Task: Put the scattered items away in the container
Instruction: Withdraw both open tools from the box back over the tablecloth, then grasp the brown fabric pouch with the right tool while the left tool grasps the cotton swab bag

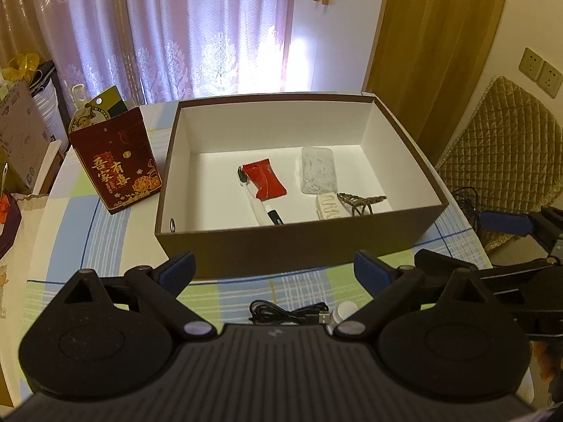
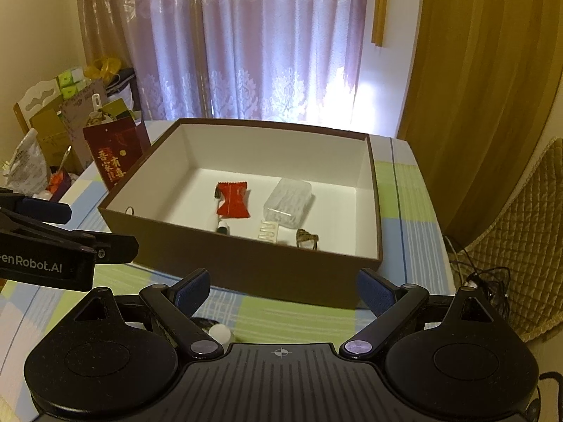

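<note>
Both claws, left claw (image 1: 273,270) and right claw (image 2: 283,292), were spread wide and empty; the brown cardboard box (image 1: 292,242) at frame centre held a red foil packet (image 1: 264,180).

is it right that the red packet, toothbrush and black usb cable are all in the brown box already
Not quite. The left wrist view shows the black usb cable on the tablecloth outside the brown box. The red packet and toothbrush are inside.
</note>
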A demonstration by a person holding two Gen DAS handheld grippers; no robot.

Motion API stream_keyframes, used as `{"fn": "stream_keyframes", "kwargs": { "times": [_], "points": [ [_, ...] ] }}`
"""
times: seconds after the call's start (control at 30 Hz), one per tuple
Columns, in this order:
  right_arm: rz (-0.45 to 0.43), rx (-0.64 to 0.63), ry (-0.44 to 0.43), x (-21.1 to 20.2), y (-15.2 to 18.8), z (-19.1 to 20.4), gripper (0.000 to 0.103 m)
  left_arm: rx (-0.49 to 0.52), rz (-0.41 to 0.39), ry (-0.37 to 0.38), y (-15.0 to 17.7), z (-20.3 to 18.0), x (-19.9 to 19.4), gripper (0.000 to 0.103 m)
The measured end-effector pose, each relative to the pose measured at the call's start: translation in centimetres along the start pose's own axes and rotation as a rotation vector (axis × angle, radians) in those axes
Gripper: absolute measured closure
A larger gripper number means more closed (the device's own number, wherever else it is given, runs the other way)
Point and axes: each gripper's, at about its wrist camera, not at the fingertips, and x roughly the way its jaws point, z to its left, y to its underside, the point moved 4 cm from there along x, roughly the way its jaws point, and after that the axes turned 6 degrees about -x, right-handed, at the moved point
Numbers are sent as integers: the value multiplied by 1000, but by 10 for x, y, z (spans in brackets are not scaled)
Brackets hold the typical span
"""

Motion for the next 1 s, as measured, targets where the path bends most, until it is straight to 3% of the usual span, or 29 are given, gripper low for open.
{"fn": "stream_keyframes", "kwargs": {
  "times": [0.63,1.0],
  "points": [
    [56,33,-52,-10,51,11,8,7,87,-12,52,10,1,8],
    [154,45,-100,0,95,25,8,-2,191,-37,100,30,14,8]
  ]
}}
